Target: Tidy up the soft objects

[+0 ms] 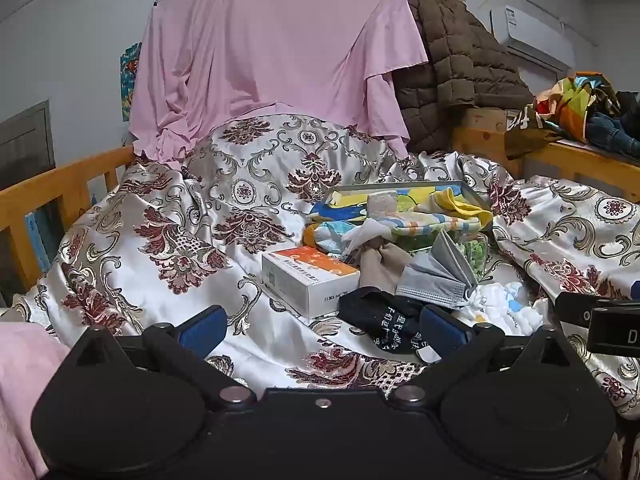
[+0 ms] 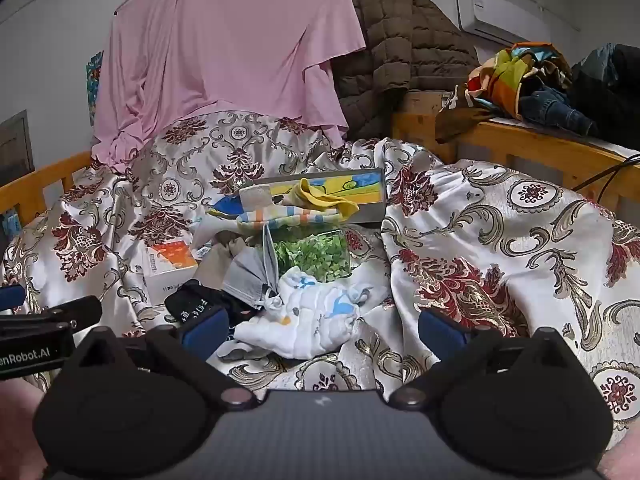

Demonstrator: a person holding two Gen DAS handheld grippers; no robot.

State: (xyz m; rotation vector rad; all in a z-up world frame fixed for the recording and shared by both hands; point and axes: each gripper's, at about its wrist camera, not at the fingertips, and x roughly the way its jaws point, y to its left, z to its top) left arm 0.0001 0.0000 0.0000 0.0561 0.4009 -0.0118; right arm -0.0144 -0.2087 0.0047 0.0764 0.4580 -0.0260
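A heap of small soft things lies on a shiny floral bedspread (image 1: pixel 168 240). It holds a black sock with white lettering (image 1: pixel 384 316), a grey face mask (image 1: pixel 440 276), a white printed baby cloth (image 2: pixel 312 316), a beige cloth (image 1: pixel 380 264), a striped sock (image 2: pixel 288 216) and a yellow cloth (image 2: pixel 320 196). My left gripper (image 1: pixel 320 332) stands open just short of the black sock, nothing between its blue pads. My right gripper (image 2: pixel 320 330) is open too, with the white cloth lying in front of it between the fingers, untouched.
A white and orange box (image 1: pixel 308 280) lies left of the heap. A metal-edged tray (image 2: pixel 376 196) and a clear container of green bits (image 2: pixel 316 256) sit behind it. A pink sheet (image 1: pixel 272 40) and brown quilted jacket (image 1: pixel 452 64) hang behind. Wooden bed rails (image 1: pixel 52 184) border both sides.
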